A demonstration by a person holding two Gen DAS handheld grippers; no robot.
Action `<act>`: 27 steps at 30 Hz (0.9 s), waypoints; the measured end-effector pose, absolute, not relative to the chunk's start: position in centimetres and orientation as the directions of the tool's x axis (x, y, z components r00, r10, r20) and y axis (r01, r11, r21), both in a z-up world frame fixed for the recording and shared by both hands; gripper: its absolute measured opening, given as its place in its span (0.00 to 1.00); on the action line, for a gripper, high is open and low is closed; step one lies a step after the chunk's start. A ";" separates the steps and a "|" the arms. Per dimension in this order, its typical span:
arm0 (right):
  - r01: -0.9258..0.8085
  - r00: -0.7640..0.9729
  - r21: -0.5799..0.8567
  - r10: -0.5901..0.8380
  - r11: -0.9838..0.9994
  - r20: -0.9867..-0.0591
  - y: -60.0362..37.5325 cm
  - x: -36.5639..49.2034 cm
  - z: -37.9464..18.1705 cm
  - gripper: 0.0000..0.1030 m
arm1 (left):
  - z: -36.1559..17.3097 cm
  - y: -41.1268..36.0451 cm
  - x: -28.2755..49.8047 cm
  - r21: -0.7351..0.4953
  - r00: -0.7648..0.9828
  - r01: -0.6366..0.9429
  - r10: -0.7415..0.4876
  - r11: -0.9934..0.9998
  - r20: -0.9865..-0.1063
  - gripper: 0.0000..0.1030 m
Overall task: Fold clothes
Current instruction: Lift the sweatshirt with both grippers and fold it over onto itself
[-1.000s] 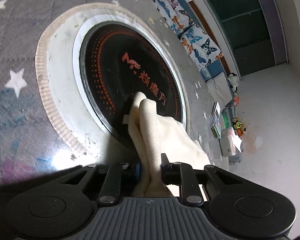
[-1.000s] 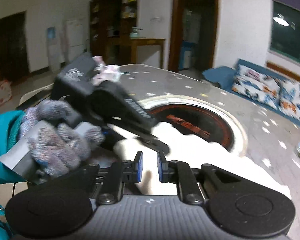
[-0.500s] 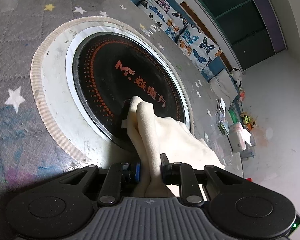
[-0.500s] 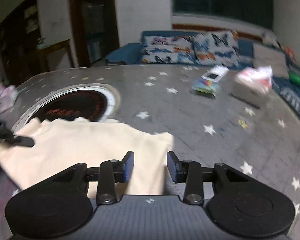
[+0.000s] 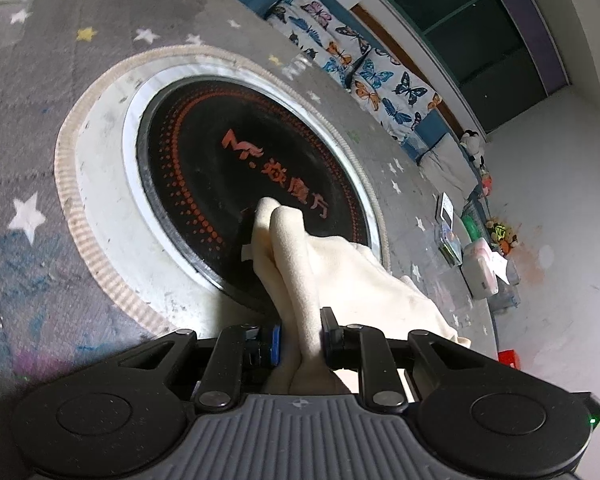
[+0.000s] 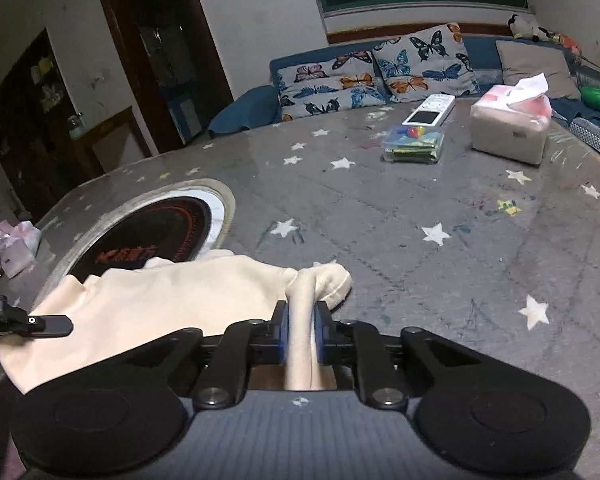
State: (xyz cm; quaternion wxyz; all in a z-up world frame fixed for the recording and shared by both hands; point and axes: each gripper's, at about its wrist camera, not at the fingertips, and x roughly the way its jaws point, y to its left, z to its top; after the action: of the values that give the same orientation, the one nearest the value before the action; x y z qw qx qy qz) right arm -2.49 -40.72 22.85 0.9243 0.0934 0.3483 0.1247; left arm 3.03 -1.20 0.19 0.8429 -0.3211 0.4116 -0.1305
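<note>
A cream garment lies over the grey star-patterned table, partly on the round black hotplate. My left gripper is shut on a bunched edge of the cream garment near the hotplate's rim. My right gripper is shut on another bunched edge of it at its right end. The left gripper's finger shows in the right wrist view on the garment's left end.
A tissue box, a clear box of colourful items and a white device stand at the table's far side. A pink bundle lies at the left edge. A sofa with butterfly cushions is behind.
My right gripper swung from facing the left hand to the garment's right end, opened, then shut on that edge. My left gripper kept its hold and shifted slightly.
</note>
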 end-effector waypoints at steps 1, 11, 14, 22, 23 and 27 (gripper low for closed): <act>-0.169 0.733 0.260 0.297 0.951 -0.612 -40.7 -2.7 23.1 0.10 | 0.4 -1.4 3.0 -0.641 0.630 -0.036 -0.480 0.767 -0.610 0.19; -0.188 0.794 0.235 0.288 0.954 -0.536 -41.4 -5.3 26.5 0.10 | 2.9 -4.4 2.7 -0.556 0.655 0.066 -0.456 0.828 -0.602 0.18; -0.170 0.811 0.223 0.265 0.960 -0.521 -42.2 -5.9 27.2 0.10 | 3.7 -6.0 2.6 -0.529 0.656 0.107 -0.459 0.842 -0.599 0.18; -0.102 0.850 0.198 0.189 0.975 -0.491 -45.8 -7.4 28.6 0.09 | 5.5 -11.3 2.7 -0.462 0.649 0.214 -0.479 0.861 -0.591 0.18; -0.092 0.855 0.195 0.178 0.976 -0.488 -46.3 -7.6 28.7 0.09 | 5.6 -12.1 2.8 -0.455 0.647 0.226 -0.482 0.861 -0.591 0.18; -0.051 0.870 0.187 0.135 0.981 -0.474 -48.4 -8.4 29.3 0.09 | 6.1 -15.1 3.1 -0.432 0.634 0.269 -0.496 0.861 -0.593 0.18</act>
State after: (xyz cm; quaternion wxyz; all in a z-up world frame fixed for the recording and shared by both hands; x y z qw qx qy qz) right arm -8.40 -48.43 29.26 0.9633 0.0843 0.2500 0.0483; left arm 3.14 -15.15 6.07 0.8908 -0.1533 0.3699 -0.2147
